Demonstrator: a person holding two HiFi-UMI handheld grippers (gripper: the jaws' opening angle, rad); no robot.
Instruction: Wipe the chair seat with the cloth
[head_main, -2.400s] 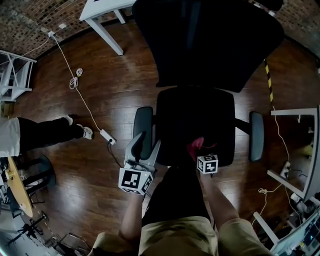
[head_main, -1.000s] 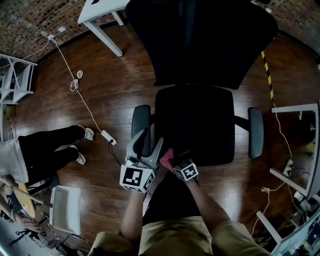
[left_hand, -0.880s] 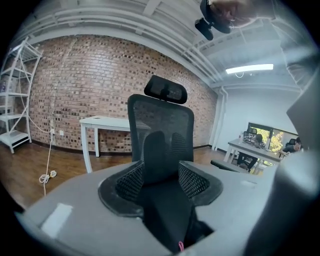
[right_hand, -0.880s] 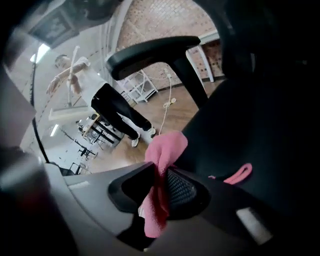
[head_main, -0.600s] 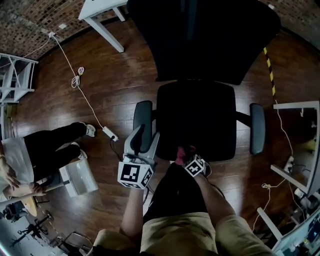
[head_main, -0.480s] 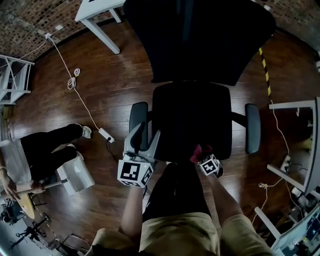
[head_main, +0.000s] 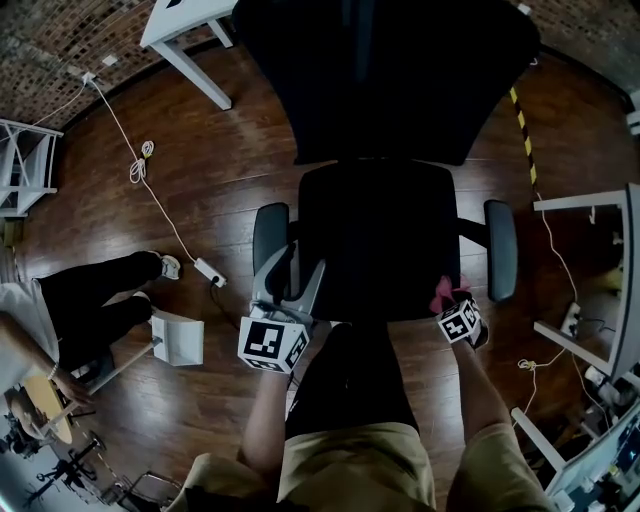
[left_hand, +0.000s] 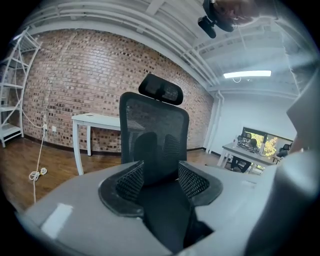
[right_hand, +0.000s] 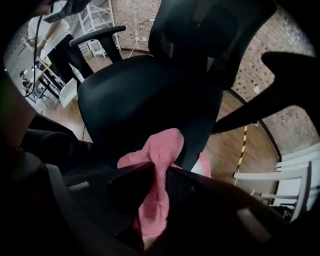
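The right gripper (head_main: 447, 300) has its jaws pressed onto the pink cloth (head_main: 441, 291), pinching a bunched fold of it, with a loose lobe sticking out past the tips. In the head view the cloth sits at the near right corner of the chair seat (head_main: 375, 235), close to the right armrest (head_main: 499, 248). The left gripper (head_main: 295, 275) hangs beside the left armrest (head_main: 267, 235) with its jaws spread and nothing between them; its own view shows only the chair beyond.

The main risk, as I judge it, is position. The cloth is right at the seat's edge, so a stroke carried further right or nearer would run off the seat and wipe air, or knock the gripper against the right armrest.

The second risk is contact. In the right gripper view the cloth (right_hand: 155, 165) is a narrow wad, and part of it hangs beyond the seat's edge. A wad like that covers a thin strip per pass, and if the gripper tilts low the hard jaws could scrape the seat instead of the fabric.

Third, nothing steadies the chair (the left gripper is not touching it, as far as I can tell), so a firm push across the seat could swivel or roll it away.
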